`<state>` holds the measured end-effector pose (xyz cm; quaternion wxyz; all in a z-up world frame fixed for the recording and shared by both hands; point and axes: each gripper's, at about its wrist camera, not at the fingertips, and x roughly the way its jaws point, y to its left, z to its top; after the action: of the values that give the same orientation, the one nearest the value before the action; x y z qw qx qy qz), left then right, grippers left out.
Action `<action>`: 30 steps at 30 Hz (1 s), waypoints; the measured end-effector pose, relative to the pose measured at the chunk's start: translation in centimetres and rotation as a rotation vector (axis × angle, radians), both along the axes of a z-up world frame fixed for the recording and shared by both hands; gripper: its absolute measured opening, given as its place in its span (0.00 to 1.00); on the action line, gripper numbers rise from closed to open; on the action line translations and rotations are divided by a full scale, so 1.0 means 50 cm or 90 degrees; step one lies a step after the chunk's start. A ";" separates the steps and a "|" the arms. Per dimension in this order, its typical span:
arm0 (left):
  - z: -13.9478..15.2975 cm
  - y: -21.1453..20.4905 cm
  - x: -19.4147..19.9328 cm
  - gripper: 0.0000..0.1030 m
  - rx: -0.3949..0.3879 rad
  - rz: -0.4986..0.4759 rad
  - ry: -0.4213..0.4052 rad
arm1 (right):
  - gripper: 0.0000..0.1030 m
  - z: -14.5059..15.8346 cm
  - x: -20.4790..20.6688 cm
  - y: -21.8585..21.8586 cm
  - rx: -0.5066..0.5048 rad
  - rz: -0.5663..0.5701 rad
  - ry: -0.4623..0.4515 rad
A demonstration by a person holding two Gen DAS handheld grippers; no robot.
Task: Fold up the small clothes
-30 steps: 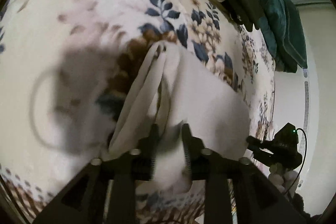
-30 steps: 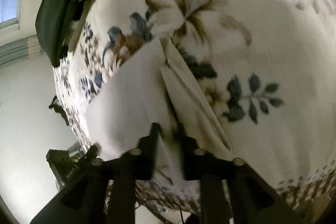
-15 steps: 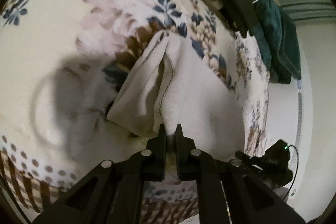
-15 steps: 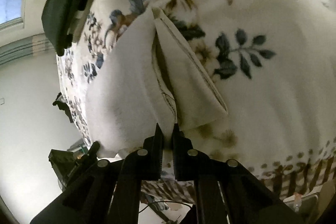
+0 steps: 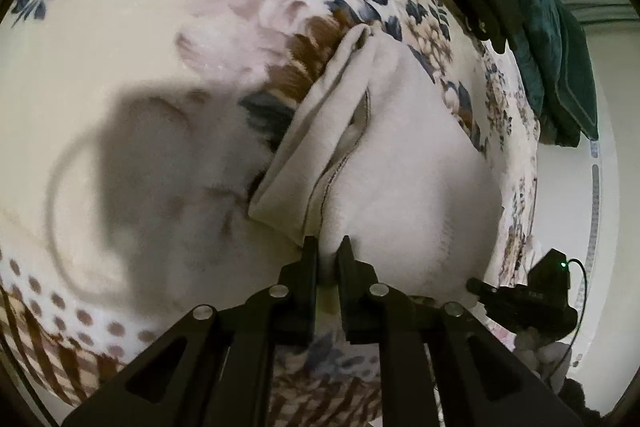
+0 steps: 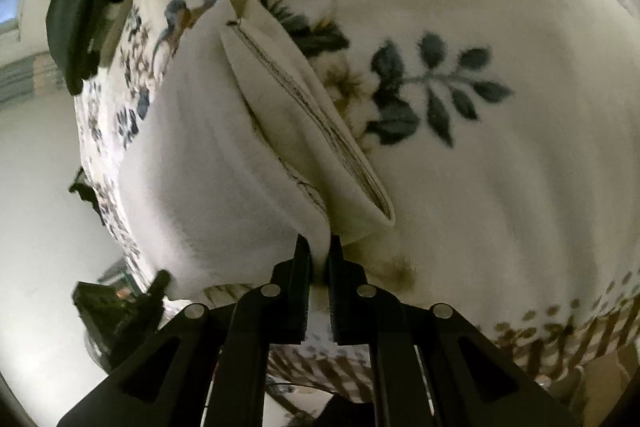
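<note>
Floral fleece blanket (image 5: 120, 27) fills our view, cream with blue leaves and brown blooms, and a pale wall shows past its edge. On it lies the white garment (image 5: 408, 155), its near edge lifted between our two tools.

On the left side, the left gripper (image 5: 329, 247) is pinched tight on a bunched bit of the garment's hem, cloth squeezed up between the closed fingers. A stitched flap (image 5: 304, 155) hangs loose just left of that pinch, and that flap worries us: if we carry the edge forward, it could drag or double under and spoil the fold. A dark green garment (image 5: 560, 67) is heaped at the far right edge, well apart.

Over to the right side, the right gripper (image 6: 318, 247) is clamped on the opposite corner of the white garment (image 6: 200, 155) in the same way. Its grip looks thin, only a narrow ridge of cloth between the fingers, so we judge a quick pull could slip it free. Here too a seamed flap (image 6: 320, 131) lies folded over beside the pinch. If our hands travel unevenly, we expect the fold to land skewed. Fleece also clings, so the trailing cloth could snag.
</note>
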<state>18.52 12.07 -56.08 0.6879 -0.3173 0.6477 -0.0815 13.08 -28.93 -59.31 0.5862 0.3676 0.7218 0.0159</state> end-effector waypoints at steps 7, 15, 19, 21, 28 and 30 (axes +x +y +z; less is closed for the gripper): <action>0.013 0.058 -0.006 0.48 0.011 0.043 -0.005 | 0.65 0.020 0.006 -0.020 0.059 0.007 -0.019; -0.066 0.151 0.049 0.53 -0.084 0.156 -0.019 | 0.79 -0.016 0.056 -0.085 0.160 -0.054 -0.076; -0.090 0.127 0.097 0.58 -0.172 0.149 -0.046 | 0.79 -0.072 0.079 -0.099 0.188 -0.056 -0.078; -0.103 0.104 0.117 0.59 -0.234 0.137 -0.056 | 0.81 -0.090 0.089 -0.094 0.206 -0.048 -0.077; -0.107 0.028 0.163 0.60 -0.307 0.061 -0.057 | 0.83 -0.106 0.128 -0.053 0.253 -0.008 -0.084; -0.100 0.016 0.171 0.60 -0.312 0.048 -0.059 | 0.83 -0.108 0.141 -0.031 0.260 0.005 -0.083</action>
<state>27.08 12.85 -61.10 0.6217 -0.4948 0.5641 -0.2248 20.10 -30.51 -64.73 0.5447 0.4745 0.6655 0.1878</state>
